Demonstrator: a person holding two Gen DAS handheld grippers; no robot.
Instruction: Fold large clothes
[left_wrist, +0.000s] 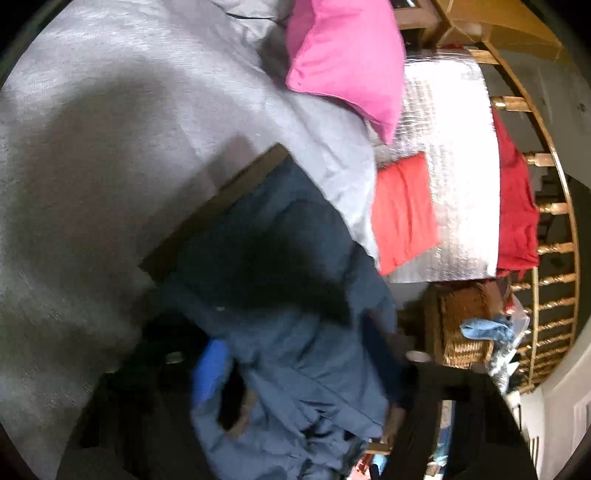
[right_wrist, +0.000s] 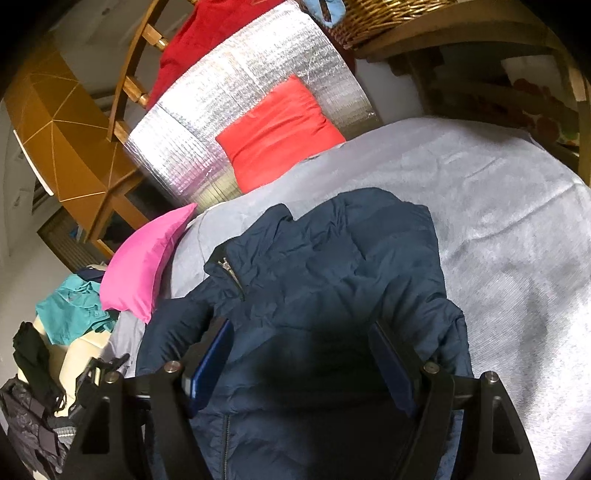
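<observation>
Blue-padded jaws of the right gripper (right_wrist: 301, 360) are held open over the navy jacket (right_wrist: 325, 266), spread on the grey bed cover (right_wrist: 498, 221); left gripper (left_wrist: 295, 354) state cannot be determined.

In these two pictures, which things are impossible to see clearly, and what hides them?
- Left tongs, left wrist view: motion blur and navy jacket folds cover the fingers; grip unclear.
- Jacket's lower part, right wrist view: cut off by the bottom edge and the right tongs.
- Wicker basket, right wrist view: cut by the top edge; contents mostly unseen.
- Dark items at lower left: too dim to identify.
</observation>
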